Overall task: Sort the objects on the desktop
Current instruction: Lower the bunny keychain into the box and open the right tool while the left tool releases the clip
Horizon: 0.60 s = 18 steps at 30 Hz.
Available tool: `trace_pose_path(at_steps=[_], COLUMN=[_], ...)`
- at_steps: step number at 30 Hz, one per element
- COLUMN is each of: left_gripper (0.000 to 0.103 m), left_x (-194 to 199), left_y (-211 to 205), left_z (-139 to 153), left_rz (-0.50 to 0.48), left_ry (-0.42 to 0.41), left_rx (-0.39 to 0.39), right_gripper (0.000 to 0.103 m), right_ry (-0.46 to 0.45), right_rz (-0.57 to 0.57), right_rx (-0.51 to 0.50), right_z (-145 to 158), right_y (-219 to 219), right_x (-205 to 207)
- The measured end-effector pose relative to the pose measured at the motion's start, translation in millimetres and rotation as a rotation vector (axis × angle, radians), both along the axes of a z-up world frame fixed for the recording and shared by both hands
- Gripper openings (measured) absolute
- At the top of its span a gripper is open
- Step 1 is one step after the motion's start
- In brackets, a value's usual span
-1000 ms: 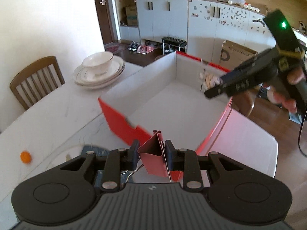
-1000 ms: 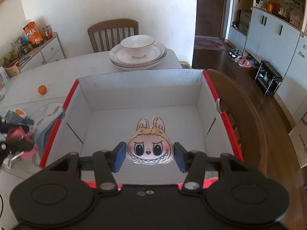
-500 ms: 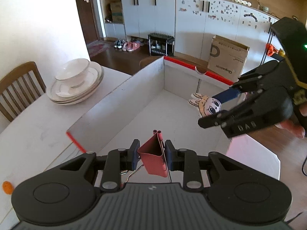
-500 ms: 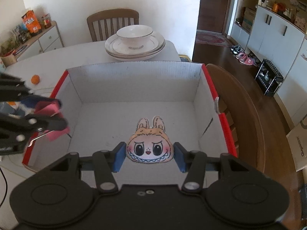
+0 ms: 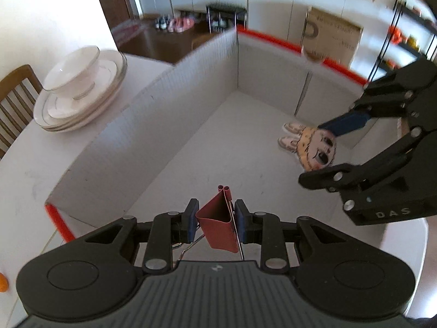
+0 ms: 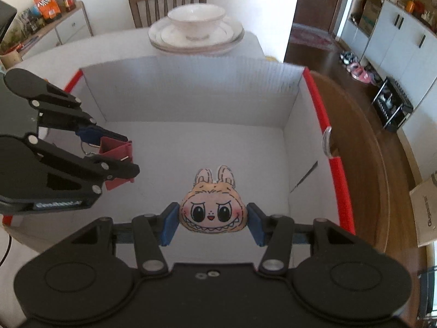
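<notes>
I am reading the pale letters "DAS" on the black body of the right gripper (image 5: 325,154) in my left wrist view. Printing on the brown cardboard carton (image 6: 426,213) and the orange snack bag (image 6: 46,1) is staying too blurred for me.

Both wrist cams look steeply down, sharing box (image 5: 174,125) interior.

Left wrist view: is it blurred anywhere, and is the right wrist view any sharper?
Left wrist view: cabinets and the box's far rim smear with motion blur; the red binder clip in the left gripper stays crisp. Right wrist view: sharper overall, the plush face clear, stacked dishes slightly soft; both bend at the edges.
</notes>
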State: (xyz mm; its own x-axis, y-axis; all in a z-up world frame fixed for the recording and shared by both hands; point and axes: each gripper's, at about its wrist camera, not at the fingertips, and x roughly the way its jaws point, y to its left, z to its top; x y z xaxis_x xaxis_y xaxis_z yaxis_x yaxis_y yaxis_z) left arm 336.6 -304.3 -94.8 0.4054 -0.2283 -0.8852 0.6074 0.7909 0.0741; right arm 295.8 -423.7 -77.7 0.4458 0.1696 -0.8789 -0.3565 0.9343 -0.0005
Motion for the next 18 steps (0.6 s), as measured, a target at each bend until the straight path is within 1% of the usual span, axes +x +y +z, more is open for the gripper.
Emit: trace_pose_path(at_steps=[3,6,12,16,18], left_gripper=[0.027,0.027,0.027,0.027,0.027], left_x=[5,9,20,18,20], left_y=[-8,-10,-7,-5,-5], left_z=[-13,-22,-24,-25,-25], left_rz=[-0.009,-0.005,0.022,0.027,0.028], left_ry=[0.052,0.100,0.169,0.173,0.172], left_rx=[0.061,0.087,0.082,0.076,0.075], right_gripper=[0.052,0.052,0.053,0.054,0.058], right_ry=[0.062,0.113,0.174,0.177,0.175], right_rz=[-0.013,-0.024,-0.045,-0.036,-0.031], right_rx=[-0.034,-0.041,-0.029,-0.036,-0.043], right_z=[-9,-16,-26,-27,-27], right_y=[1,2,-4,-4,-3], right_x=[7,13,18,19,19])
